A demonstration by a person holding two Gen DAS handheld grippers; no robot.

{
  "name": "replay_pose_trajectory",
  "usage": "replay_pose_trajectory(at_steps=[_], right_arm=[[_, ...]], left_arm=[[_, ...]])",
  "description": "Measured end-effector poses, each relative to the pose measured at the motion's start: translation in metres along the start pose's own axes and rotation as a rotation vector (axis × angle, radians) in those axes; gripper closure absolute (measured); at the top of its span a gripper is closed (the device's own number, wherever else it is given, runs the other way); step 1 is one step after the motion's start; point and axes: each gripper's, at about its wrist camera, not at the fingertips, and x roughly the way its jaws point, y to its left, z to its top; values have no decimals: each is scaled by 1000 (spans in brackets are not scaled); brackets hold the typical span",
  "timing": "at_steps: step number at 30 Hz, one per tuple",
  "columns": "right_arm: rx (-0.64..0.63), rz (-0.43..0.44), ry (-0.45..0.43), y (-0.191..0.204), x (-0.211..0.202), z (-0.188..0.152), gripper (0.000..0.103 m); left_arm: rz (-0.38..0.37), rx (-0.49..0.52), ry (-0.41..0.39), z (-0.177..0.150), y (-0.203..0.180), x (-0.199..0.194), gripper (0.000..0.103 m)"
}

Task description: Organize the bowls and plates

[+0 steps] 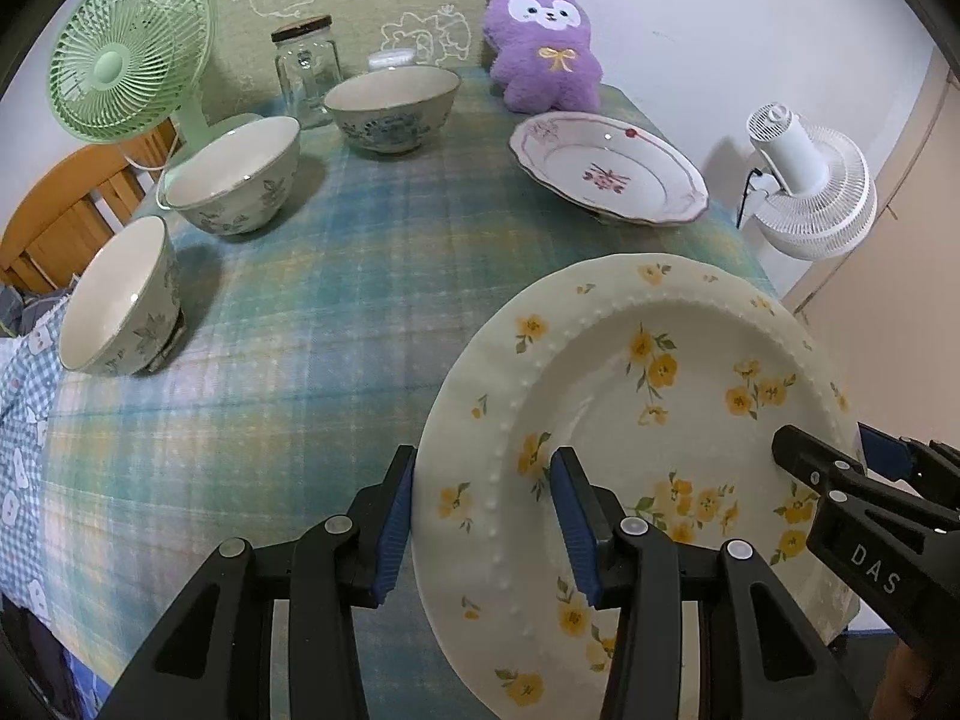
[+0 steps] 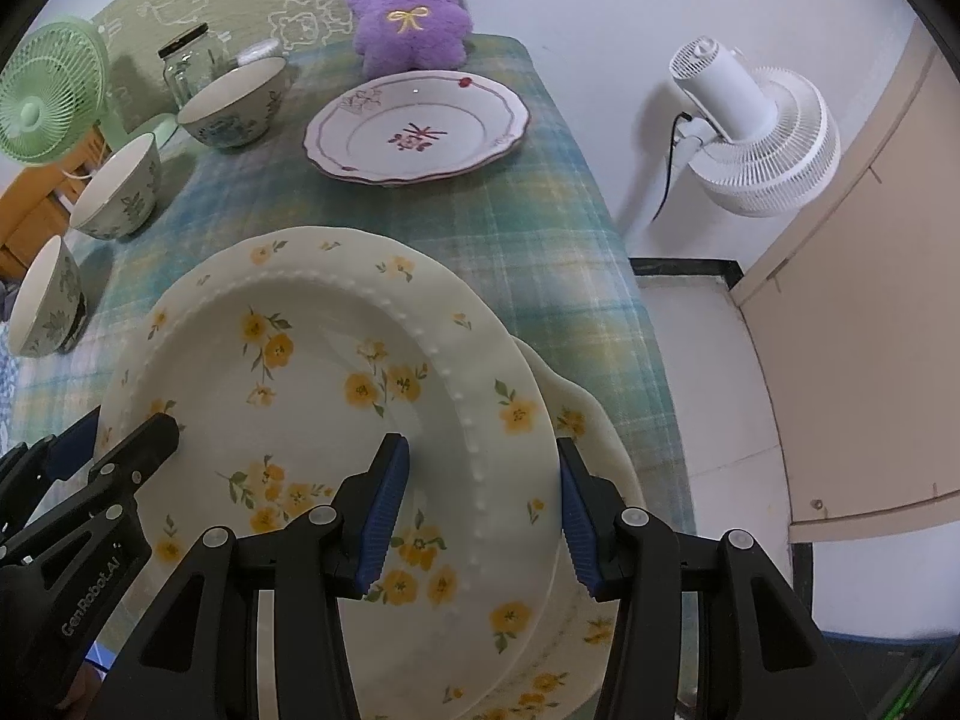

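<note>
Now my left tongs (image 1: 483, 522) straddle the near-left rim of the yellow-flower plate (image 1: 648, 420), jaws wide, my right tongs (image 2: 483, 516) wide astride its opposite rim, plate above a second matching plate (image 2: 591, 414) on the tabletop (image 1: 312, 312), three bowls (image 1: 234, 174) far left.

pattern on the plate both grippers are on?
Cream plate with yellow flowers and a beaded ridge; clearest in right wrist view.

Plaid-clothed table (image 1: 312, 312) bears three bowls (image 1: 234, 177), plates (image 1: 606, 171), jar (image 1: 306, 75).
</note>
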Motion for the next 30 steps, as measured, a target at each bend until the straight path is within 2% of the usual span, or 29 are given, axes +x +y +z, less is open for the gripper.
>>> replay_pose_trajectory(at_steps=[30], right_arm=[[62, -17, 23, -57, -3, -35, 51]], left_arm=[[-10, 48, 30, -24, -58, -2, 58]])
